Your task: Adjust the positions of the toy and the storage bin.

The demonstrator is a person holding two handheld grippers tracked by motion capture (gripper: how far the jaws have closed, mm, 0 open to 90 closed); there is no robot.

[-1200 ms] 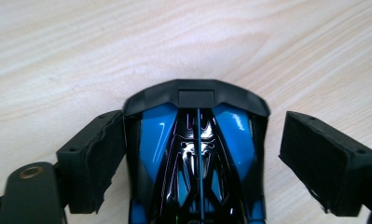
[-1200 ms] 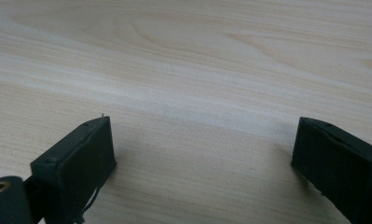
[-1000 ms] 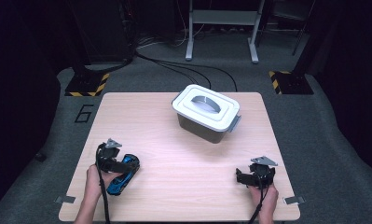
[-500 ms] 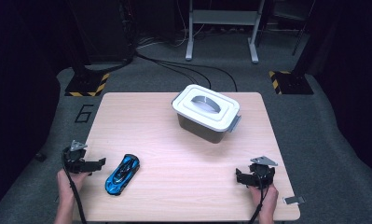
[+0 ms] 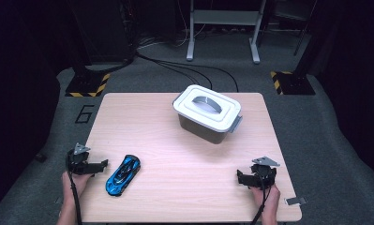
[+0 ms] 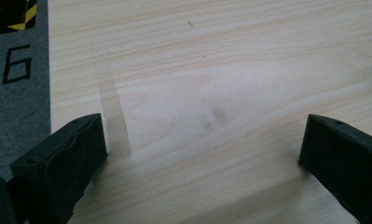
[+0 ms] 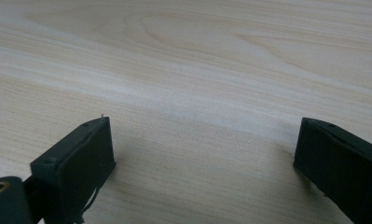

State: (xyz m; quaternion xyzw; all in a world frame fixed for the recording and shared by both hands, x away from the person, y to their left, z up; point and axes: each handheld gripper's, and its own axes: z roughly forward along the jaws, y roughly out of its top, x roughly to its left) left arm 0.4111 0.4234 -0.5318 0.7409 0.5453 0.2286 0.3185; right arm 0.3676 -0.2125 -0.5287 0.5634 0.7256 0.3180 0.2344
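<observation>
A blue toy car lies on the wooden table near the front left, nose toward the far right. My left gripper sits just left of the car at the table's left edge, apart from it. Its jaws have just been opening and stand open over bare wood with nothing between them. My right gripper rests near the front right corner, open and empty. A grey box with a white lid stands at the back middle, lid on.
A number 6 is marked on the grey floor left of the table. Yellow-and-black striped bases sit at the back left and back right. Cables and a metal stand lie behind the table.
My left gripper was at the blue car a second ago. It has drawn away to the left and down to the table's edge, leaving the car lying on the wood. The right gripper has stayed put.
</observation>
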